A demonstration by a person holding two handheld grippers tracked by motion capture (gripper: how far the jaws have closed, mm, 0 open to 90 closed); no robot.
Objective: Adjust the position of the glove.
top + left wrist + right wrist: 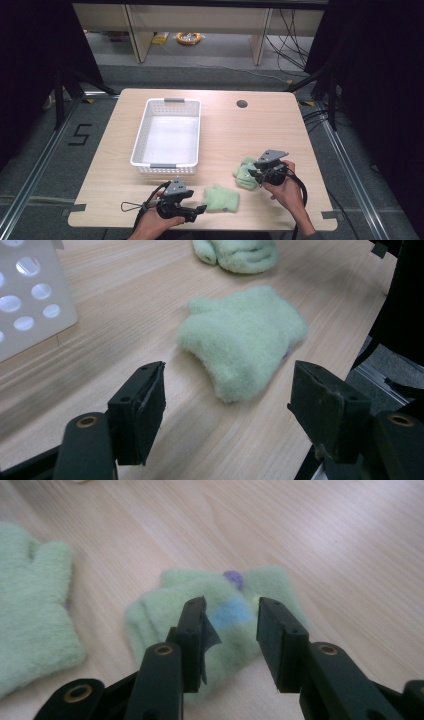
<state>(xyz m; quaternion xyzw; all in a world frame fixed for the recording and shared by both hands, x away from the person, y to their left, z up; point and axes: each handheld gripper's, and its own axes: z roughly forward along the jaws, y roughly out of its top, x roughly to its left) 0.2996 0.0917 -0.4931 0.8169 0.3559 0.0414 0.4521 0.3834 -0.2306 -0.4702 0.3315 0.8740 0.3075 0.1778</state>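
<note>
Two light green fuzzy mittens lie on the wooden table. One mitten (221,198) (242,337) (30,615) lies flat near the front edge. My left gripper (200,209) (227,385) stands open just short of it, with nothing between the jaws. The other mitten (244,174) (237,255) (170,605) lies crumpled to the right and carries a blue patch and a purple dot. Over it hovers my right gripper (254,172) (231,607), its jaws apart with a narrow gap, the pads not pressing on the fabric.
A white perforated basket (141,142) (30,305) stands empty at the table's left middle. A round cable hole (242,104) sits at the back right. The table's front edge (200,226) runs close under both hands. Beyond the table are floor and desk legs.
</note>
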